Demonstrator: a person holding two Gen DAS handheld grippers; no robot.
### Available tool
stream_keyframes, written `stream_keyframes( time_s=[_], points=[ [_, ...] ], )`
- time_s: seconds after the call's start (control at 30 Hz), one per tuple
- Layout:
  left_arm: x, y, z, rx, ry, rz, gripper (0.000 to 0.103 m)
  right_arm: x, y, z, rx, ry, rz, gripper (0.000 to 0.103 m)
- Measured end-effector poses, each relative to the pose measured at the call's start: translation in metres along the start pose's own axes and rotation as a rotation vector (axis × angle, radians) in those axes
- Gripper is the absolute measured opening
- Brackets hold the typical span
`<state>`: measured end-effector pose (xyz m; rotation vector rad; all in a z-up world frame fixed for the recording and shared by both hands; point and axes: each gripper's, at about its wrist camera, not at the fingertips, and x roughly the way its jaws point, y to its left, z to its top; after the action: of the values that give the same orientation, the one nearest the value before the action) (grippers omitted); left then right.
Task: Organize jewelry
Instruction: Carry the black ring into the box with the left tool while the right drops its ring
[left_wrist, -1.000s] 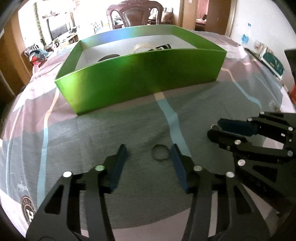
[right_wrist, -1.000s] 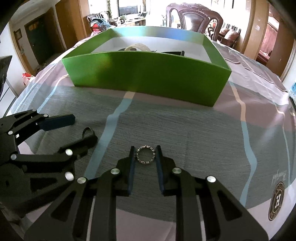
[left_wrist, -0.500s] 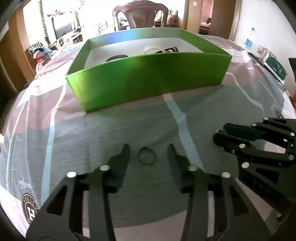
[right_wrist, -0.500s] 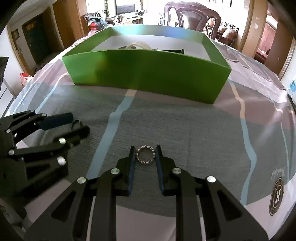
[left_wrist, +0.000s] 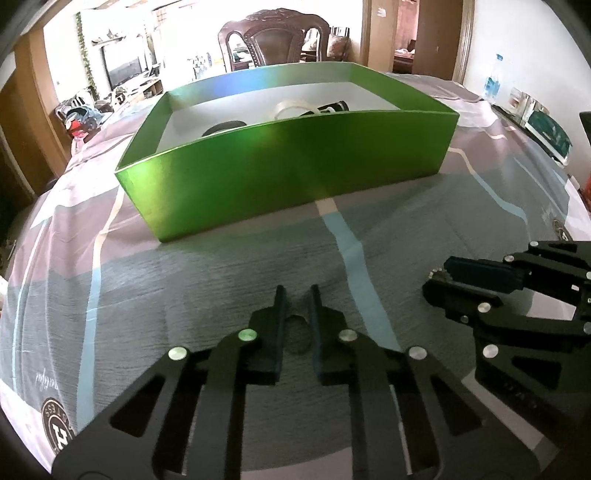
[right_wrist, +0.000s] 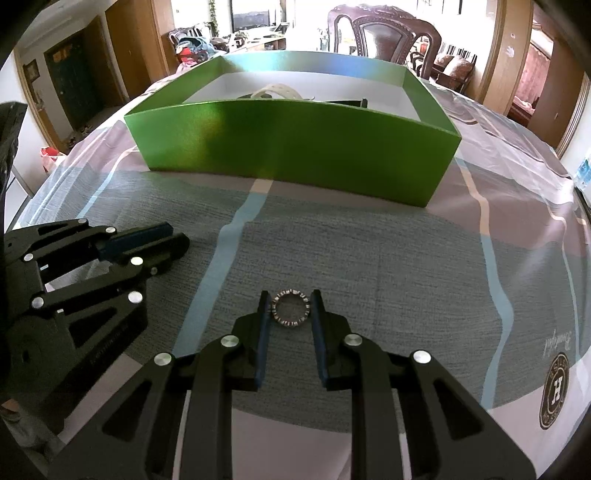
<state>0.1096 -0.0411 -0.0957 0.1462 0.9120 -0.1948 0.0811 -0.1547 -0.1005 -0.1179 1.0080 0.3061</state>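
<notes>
A thin dark ring (left_wrist: 297, 336) lies on the grey cloth between the fingers of my left gripper (left_wrist: 297, 295). Its jaws are closing, and the pads now touch the ring on both sides. In the right wrist view my right gripper (right_wrist: 290, 297) is shut on a studded silver ring (right_wrist: 290, 313) that rests on the cloth. Each gripper shows in the other's view: the right gripper (left_wrist: 437, 275) at the right, the left gripper (right_wrist: 177, 236) at the left. Beyond both stands an open green box (left_wrist: 280, 173) with a white inside, holding a pale bracelet (left_wrist: 295, 107) and dark pieces.
The patterned cloth (right_wrist: 406, 258) covers the whole table and drops off at the near edge. The green box's (right_wrist: 295, 147) front wall rises well beyond both grippers. A carved wooden chair (right_wrist: 384, 33) stands behind the table. Small items lie at the far right edge (left_wrist: 546, 133).
The left jaws have drawn in from wide apart until they pinch the dark ring. The right gripper has kept still, with the studded ring still between its pads.
</notes>
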Motion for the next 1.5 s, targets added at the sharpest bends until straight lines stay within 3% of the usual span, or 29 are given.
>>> stream_keyframes(
  time_s=[0.23, 0.4, 0.57, 0.8, 1.17, 1.27, 1.37, 1.5],
  points=[
    [0.000, 0.005, -0.001, -0.019, 0.004, 0.009, 0.010, 0.000, 0.000, 0.000, -0.001, 0.000, -0.001, 0.022],
    [-0.002, 0.018, -0.002, -0.064, 0.024, -0.045, 0.014, -0.001, 0.000, -0.001, 0.004, 0.000, -0.003, 0.022],
    [-0.005, 0.022, -0.003, -0.076, 0.045, -0.107, 0.043, -0.002, -0.001, -0.002, 0.011, -0.005, 0.004, 0.022],
    [-0.002, 0.007, -0.003, -0.015, 0.046, -0.067, 0.043, -0.003, -0.005, -0.002, 0.018, -0.015, 0.025, 0.022],
    [-0.017, 0.012, -0.021, 0.024, 0.069, -0.089, 0.047, -0.003, -0.006, -0.003, 0.017, -0.026, 0.040, 0.022],
    [-0.013, 0.014, -0.018, 0.011, 0.063, -0.064, 0.046, -0.003, -0.006, -0.004, 0.014, -0.028, 0.037, 0.022],
    [-0.010, 0.009, -0.015, 0.029, 0.046, -0.057, 0.028, -0.003, -0.005, -0.004, 0.009, -0.030, 0.032, 0.022],
    [-0.009, 0.005, -0.013, 0.037, 0.031, -0.055, 0.019, -0.003, -0.001, -0.005, -0.005, -0.035, 0.015, 0.022]
  ],
)
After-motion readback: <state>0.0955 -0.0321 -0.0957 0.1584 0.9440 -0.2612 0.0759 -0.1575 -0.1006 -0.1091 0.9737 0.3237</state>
